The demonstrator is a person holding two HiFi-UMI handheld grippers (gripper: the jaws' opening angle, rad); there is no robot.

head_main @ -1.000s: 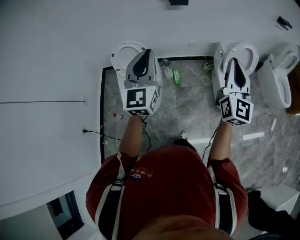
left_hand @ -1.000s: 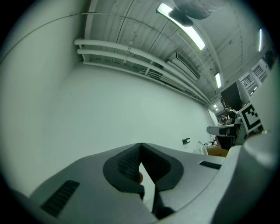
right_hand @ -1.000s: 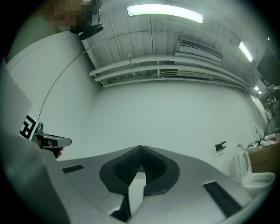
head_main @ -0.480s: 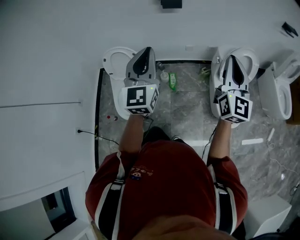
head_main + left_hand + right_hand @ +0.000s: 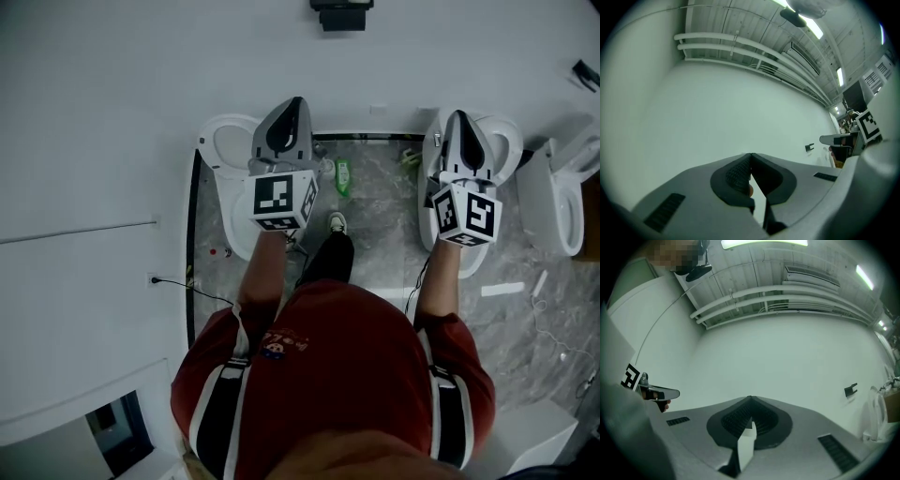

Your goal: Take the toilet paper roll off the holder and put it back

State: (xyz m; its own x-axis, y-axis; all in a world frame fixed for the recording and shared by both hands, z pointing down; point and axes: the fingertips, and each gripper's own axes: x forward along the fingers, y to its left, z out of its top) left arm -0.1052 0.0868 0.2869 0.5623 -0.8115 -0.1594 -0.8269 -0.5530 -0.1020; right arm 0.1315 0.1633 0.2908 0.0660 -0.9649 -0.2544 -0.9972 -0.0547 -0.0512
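- The toilet paper roll cannot be made out in any view, so I cannot tell where it sits. A dark wall fixture (image 5: 339, 11) high on the white wall (image 5: 141, 112) is cut by the top edge of the head view. It is too small to read as a holder.
- In the head view the marker cubes (image 5: 281, 200) hide both hands; only the forearms and the red shirt (image 5: 347, 375) show.
- The right hand-held gripper (image 5: 460, 118) covers the middle of a white toilet (image 5: 504, 141). Another toilet (image 5: 562, 202) reaches the right edge.
- The left hand-held gripper (image 5: 295, 105) overlaps the rim of a third toilet (image 5: 223, 150).
- Only the gripper views show the jaws. The left pair meet at the tips and grip nothing; a small orange spot deeper in the slot is unclear.
- The right pair are likewise closed and empty, with a pale wedge showing in the slot behind the tips.
- Both gripper views look at the bare wall and up to ceiling pipes (image 5: 787, 296) and strip lights, which the head view lacks. Each catches the other gripper at its edge.
- A small black bracket (image 5: 809, 147) shows on the wall in the left gripper view.
- The head view alone shows the marble floor (image 5: 375, 216) with a green bottle (image 5: 343, 176), a shoe (image 5: 337, 223) and a black cable (image 5: 202, 291).
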